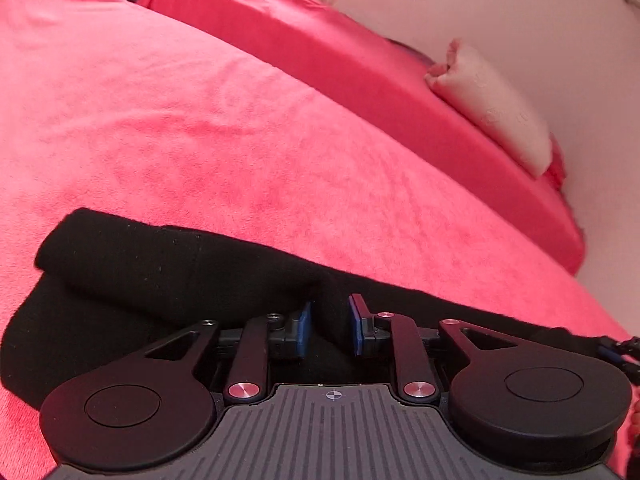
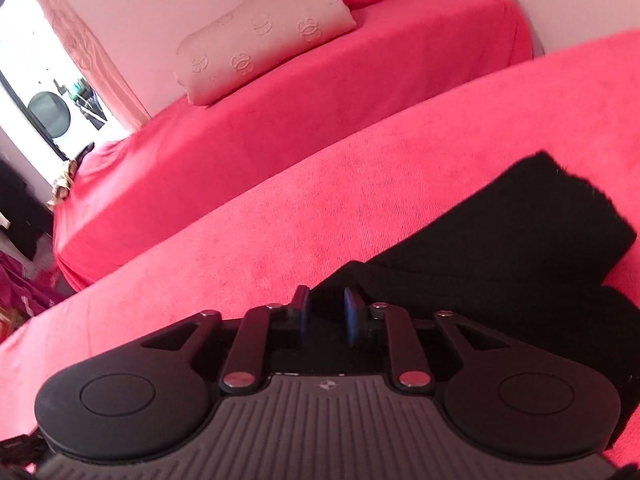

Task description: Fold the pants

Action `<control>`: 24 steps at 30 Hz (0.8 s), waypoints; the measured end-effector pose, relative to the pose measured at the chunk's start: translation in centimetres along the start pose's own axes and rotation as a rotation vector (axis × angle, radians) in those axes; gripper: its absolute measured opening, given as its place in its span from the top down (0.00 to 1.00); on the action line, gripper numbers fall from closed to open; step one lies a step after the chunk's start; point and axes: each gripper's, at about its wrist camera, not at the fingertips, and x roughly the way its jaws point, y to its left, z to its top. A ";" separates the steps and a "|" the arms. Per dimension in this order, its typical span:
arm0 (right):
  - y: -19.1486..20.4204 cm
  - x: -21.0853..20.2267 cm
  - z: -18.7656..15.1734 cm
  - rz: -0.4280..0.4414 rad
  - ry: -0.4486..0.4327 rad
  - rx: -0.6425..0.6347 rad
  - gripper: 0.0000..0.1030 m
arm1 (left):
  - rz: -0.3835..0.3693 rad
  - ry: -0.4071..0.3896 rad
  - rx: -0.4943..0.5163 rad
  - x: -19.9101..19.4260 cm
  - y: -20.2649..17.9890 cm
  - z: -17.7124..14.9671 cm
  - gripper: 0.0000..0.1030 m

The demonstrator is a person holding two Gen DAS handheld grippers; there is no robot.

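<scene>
Black pants (image 1: 168, 268) lie folded on a red-covered bed (image 1: 200, 120). In the left wrist view they stretch across the lower frame, with a folded layer on top at the left. My left gripper (image 1: 331, 320) sits low over the pants, its blue pads a little apart with black cloth between them. In the right wrist view the pants (image 2: 520, 240) lie at the lower right. My right gripper (image 2: 327, 312) is at their left edge, its pads a little apart with black cloth between them.
A second red-covered bed (image 2: 320, 100) stands beyond, with a pale pink pillow (image 2: 264, 36) against the wall. A doorway (image 2: 48, 100) opens at the far left of the right wrist view. The pillow also shows in the left wrist view (image 1: 492, 100).
</scene>
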 end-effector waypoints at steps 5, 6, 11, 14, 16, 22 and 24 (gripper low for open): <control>-2.9 -7.4 0.1 0.003 -0.192 0.018 0.22 | 0.027 -0.107 0.039 -4.1 0.7 1.3 0.00; -3.7 -8.7 -0.1 -0.031 -0.221 0.029 0.21 | 0.049 -0.138 0.049 -5.0 0.6 1.4 0.00; -7.3 -11.4 -2.6 -0.196 -0.181 0.136 0.20 | 0.047 -0.216 0.075 -8.3 -0.6 -0.1 0.00; -7.4 -10.9 -4.6 -0.193 -0.142 0.102 0.20 | 0.008 -0.205 0.074 -8.5 -1.6 -2.3 0.00; -6.1 -10.3 -5.4 -0.221 -0.131 0.034 0.20 | -0.011 -0.196 0.074 -8.0 -2.1 -3.7 0.00; -2.6 -8.0 -7.1 -0.199 -0.041 -0.162 0.21 | -0.018 -0.187 0.080 -5.6 -2.3 -6.6 0.00; -2.7 -6.4 -6.5 -0.197 0.004 -0.180 0.23 | 0.003 -0.166 0.052 -4.3 -1.6 -6.8 0.00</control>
